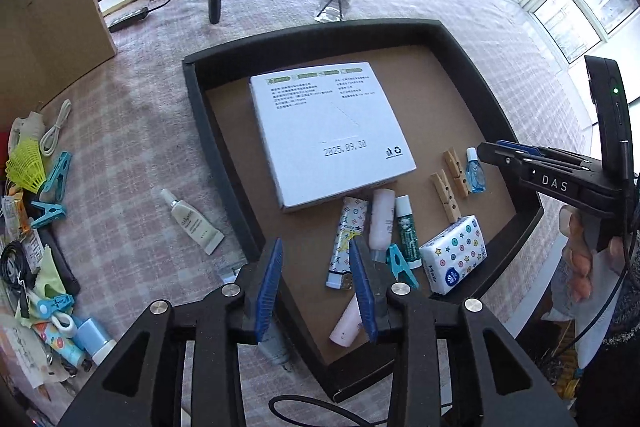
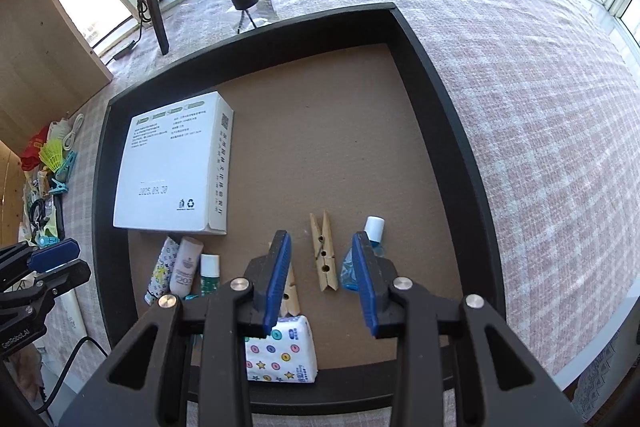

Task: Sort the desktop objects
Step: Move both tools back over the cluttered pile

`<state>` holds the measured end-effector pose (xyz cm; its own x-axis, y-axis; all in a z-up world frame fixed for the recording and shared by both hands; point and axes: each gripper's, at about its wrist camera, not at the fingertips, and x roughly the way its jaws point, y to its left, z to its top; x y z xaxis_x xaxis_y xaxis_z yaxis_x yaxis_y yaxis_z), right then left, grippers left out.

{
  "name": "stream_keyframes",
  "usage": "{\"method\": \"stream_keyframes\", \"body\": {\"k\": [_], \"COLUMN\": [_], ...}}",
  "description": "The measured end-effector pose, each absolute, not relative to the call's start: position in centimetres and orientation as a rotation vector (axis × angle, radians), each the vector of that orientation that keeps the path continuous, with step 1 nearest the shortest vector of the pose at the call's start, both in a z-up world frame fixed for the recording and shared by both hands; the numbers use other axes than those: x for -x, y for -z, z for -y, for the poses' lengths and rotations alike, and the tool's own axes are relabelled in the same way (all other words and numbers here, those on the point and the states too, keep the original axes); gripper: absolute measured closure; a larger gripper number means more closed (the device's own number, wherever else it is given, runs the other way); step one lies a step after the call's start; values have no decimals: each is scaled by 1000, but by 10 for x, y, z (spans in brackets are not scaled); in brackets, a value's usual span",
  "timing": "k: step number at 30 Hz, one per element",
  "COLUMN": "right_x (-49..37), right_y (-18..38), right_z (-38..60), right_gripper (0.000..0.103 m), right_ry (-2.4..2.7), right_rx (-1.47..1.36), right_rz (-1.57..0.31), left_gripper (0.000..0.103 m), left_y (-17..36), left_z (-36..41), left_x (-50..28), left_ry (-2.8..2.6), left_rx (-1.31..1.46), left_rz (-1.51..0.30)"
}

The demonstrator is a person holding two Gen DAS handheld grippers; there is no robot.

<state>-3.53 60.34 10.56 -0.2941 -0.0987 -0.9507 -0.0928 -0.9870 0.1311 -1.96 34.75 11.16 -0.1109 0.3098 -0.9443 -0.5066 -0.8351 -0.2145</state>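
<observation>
1. Your left hand-held gripper (image 1: 316, 287), at lower centre, stands part open and empty over the black tray's (image 1: 224, 163) near wall.
2. Your right hand-held gripper (image 2: 324, 279) is part open, empty, above a wooden clothespin (image 2: 324, 259).
3. The white box (image 2: 168, 167) lies at the tray's left.

Each hand-held gripper is built from matte black angular arms, fastened with round silver screws, and two flat fingers are faced with ribbed blue pads (image 1: 269, 291). The left hand-held gripper (image 1: 316, 291) and the right hand-held gripper (image 2: 323, 279) are alike. White letters "DAS" (image 1: 554, 183) are printed on the right one's side, where a green light (image 1: 615, 91) is lit. Black cable (image 1: 320, 411) is looped beneath.
</observation>
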Motion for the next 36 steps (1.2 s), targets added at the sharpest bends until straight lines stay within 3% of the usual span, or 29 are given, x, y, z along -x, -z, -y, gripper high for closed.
{"method": "stream_keyframes", "body": {"k": [8, 19, 26, 36], "right_x": [64, 93, 129, 197], "right_y": [-135, -149, -121, -58], "right_z": [-523, -367, -292, -219], "right_gripper": [70, 64, 64, 64], "right_ry": [2411, 2185, 2049, 1966], "right_rx": [-1709, -1541, -1605, -1839], "right_rz": [119, -77, -12, 251], "left_gripper": [70, 64, 63, 63], "left_y": [-116, -122, -135, -117], "left_z": [-249, -79, -60, -85], "left_x": [29, 27, 82, 171], "left_ry": [-2190, -2448, -2440, -2270], "left_rx": [1698, 1814, 1768, 1720], "left_rz": [-105, 203, 57, -186]}}
